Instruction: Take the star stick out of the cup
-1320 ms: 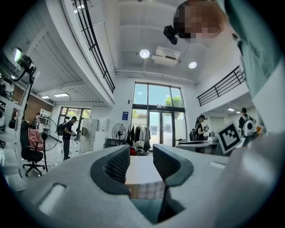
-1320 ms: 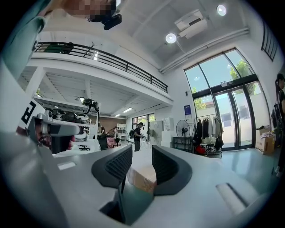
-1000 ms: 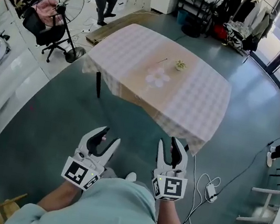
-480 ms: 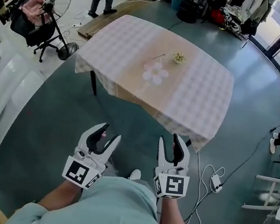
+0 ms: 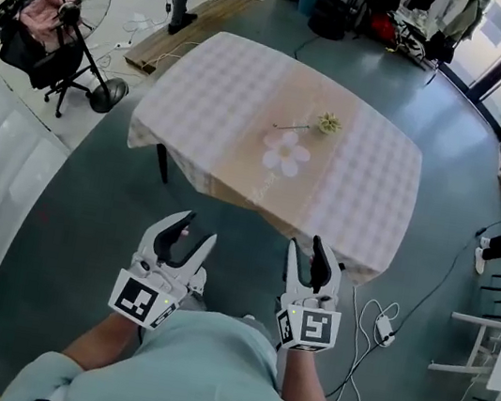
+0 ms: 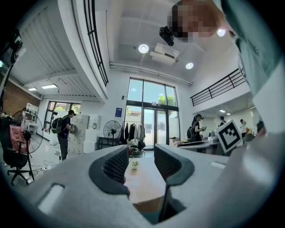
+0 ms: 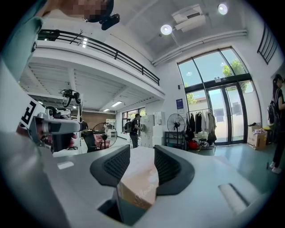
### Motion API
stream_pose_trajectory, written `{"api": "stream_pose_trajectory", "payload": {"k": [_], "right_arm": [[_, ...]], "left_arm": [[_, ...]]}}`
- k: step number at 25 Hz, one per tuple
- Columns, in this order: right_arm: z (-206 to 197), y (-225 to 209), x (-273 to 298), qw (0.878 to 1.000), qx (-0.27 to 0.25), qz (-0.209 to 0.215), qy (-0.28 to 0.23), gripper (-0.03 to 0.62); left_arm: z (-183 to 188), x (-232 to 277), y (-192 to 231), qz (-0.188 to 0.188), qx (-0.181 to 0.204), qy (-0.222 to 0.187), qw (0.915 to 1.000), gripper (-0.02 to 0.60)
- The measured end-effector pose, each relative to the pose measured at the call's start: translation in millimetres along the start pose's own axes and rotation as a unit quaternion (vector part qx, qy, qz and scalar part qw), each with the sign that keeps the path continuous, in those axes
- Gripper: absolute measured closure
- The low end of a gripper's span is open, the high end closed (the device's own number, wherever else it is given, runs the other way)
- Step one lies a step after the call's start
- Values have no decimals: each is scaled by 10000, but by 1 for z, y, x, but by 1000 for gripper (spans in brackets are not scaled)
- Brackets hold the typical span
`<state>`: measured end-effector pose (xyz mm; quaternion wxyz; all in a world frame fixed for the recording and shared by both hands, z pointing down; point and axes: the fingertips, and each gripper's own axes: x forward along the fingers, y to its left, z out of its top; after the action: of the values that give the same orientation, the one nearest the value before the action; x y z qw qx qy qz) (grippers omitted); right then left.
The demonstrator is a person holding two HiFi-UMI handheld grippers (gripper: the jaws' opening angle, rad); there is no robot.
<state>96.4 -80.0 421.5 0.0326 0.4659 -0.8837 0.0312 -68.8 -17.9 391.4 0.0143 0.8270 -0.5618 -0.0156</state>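
Change: I see the checked-cloth counter [image 5: 241, 88] nearer now.
Left gripper [image 5: 197, 226]: agape, empty.
Right gripper [image 5: 308, 243]: jaws just opening, empty.

I am finding no words or numbers that I can read. The left gripper [image 5: 195, 229] and the right gripper [image 5: 308, 245] are each carrying black-and-white square patterns on the left marker cube [image 5: 141, 300] and the right marker cube [image 5: 310, 328], codes rather than letters. A blue wall sign [image 6: 118, 112] beside the glass doors [image 6: 149, 129] is showing print too small to read.
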Motion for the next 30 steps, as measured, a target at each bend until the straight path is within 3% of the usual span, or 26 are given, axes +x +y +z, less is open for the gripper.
{"api": "stream_pose_trajectory", "payload": {"k": [5,15,23,30], "right_arm": [[10,13,47,9995,-70,-292,-25,445],[12,36,87,9949,-48,-1001,81,445],[-6,14,104,9905,12,-1354,239,450],[-22,-14,141,9928,58,-1155,322,453]], "left_arm": [[10,18,51,-271,17,-104,9996,402],[14,49,110,-960,-21,-132,9953,402],[-1,89,106,-1371,-214,-59,9903,402],[-10,116,109,-1237,-153,93,9922,402]]}}
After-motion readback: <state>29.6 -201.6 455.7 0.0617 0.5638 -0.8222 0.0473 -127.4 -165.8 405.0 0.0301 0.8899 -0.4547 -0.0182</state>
